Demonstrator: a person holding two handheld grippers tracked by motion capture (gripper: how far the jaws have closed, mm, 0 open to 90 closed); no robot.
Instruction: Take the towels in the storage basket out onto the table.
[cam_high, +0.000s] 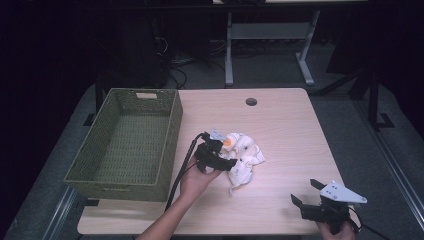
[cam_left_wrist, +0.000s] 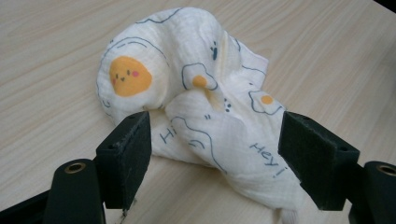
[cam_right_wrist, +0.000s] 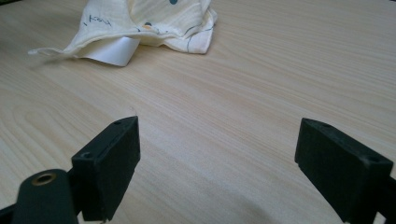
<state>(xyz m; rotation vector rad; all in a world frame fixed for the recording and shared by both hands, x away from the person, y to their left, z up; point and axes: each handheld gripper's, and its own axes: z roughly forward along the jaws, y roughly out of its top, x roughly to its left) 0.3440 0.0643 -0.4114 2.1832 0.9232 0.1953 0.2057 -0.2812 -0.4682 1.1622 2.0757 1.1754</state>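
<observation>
Egg-print muslin cloth (cam_high: 243, 156) lies crumpled mid-table, right of green woven basket (cam_high: 125, 142). Left gripper (cam_left_wrist: 215, 158): jaws apart, straddling near fold of cloth, not clamped. Right gripper (cam_right_wrist: 217, 161): jaws apart, empty, over bare tabletop (cam_right_wrist: 261, 84), well apart from cloth. Step judged: pre-grasp. Next move calls for closing left jaws on fold; likely destination basket, unconfirmed.

A green woven basket (cam_high: 125, 142) is seen along the left edge of the tabletop (cam_high: 290, 135), overhanging that edge a bit; a cut-out handle is seen in its far wall. A round cable hole (cam_high: 251, 102) is set near the far edge, approx. mid-width. Beyond the far edge, grey desk legs (cam_high: 229, 50) w/ cables (cam_high: 175, 70) on the floor are made out.
</observation>
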